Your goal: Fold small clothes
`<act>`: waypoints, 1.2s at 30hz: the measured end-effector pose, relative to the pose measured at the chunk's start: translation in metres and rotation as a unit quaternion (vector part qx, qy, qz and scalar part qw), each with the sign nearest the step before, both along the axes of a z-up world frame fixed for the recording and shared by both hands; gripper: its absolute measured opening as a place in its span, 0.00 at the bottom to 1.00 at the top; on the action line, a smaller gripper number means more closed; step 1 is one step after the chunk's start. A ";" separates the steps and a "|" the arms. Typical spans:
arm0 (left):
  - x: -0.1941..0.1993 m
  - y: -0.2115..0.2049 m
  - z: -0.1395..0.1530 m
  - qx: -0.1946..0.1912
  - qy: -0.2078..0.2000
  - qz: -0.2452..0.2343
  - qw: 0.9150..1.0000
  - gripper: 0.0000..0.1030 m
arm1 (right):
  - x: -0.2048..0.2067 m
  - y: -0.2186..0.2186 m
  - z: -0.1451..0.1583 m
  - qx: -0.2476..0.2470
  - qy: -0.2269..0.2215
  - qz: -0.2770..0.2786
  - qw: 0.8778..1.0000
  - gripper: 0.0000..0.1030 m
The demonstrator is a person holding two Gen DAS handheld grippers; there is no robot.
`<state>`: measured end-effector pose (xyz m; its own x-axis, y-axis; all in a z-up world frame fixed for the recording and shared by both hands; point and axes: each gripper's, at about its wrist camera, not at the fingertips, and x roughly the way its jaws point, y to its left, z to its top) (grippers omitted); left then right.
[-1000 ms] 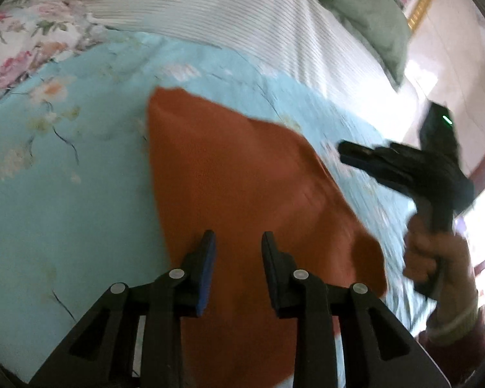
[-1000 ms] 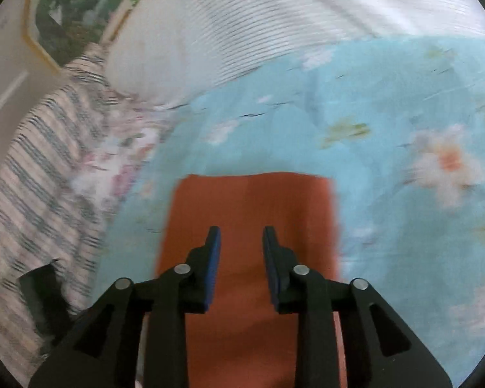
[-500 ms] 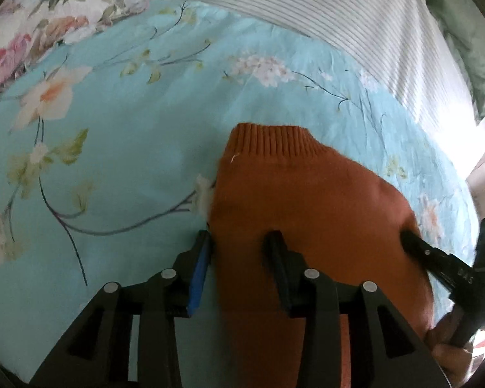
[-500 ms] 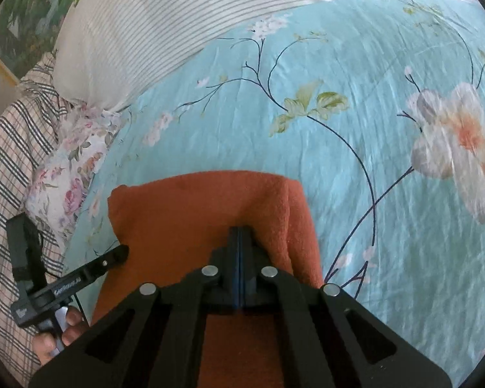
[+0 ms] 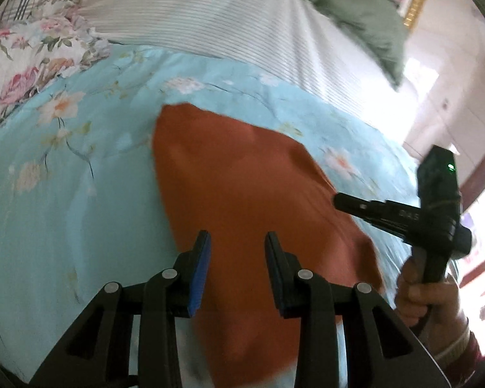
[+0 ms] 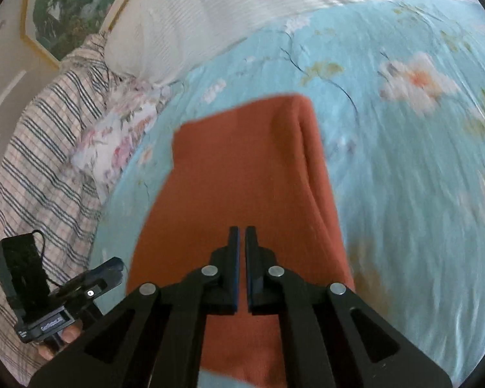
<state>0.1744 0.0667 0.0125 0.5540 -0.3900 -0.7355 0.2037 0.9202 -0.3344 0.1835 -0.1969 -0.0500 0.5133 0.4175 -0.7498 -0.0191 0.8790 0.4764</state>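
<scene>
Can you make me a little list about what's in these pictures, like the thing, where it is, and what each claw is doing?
thing: orange knit garment, lying loosely folded
where: on a blue flowered bedspread
behind it: striped white pillow, green cloth
left claw: open, above the garment, nothing between its fingers
right claw: nearly closed over the garment; whether it pinches cloth is unclear
picture quality: blurry

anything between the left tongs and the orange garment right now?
Nothing visible. The left tongs are open directly over the orange garment, which lies on the floral bedsheet. The right tongs reach in from the garment's far side, off that path.
</scene>
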 end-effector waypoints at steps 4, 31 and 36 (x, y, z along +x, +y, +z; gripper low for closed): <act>-0.036 -0.008 -0.018 0.022 0.007 -0.007 1.000 0.32 | -0.015 -0.017 -0.019 0.007 0.007 -0.024 1.000 0.00; -0.075 -0.009 -0.044 0.079 0.015 0.036 0.996 0.36 | -0.029 -0.015 0.023 -0.036 -0.049 -0.041 0.997 0.60; -0.072 0.001 -0.024 0.063 -0.002 0.058 0.996 0.35 | 0.020 -0.019 0.017 -0.044 -0.037 -0.040 0.998 0.63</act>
<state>0.1020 0.0679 -0.0111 0.5926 -0.2281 -0.7725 0.0948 0.9721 -0.2144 0.2034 -0.2159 -0.0329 0.5975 0.3072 -0.7407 0.0215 0.9172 0.3978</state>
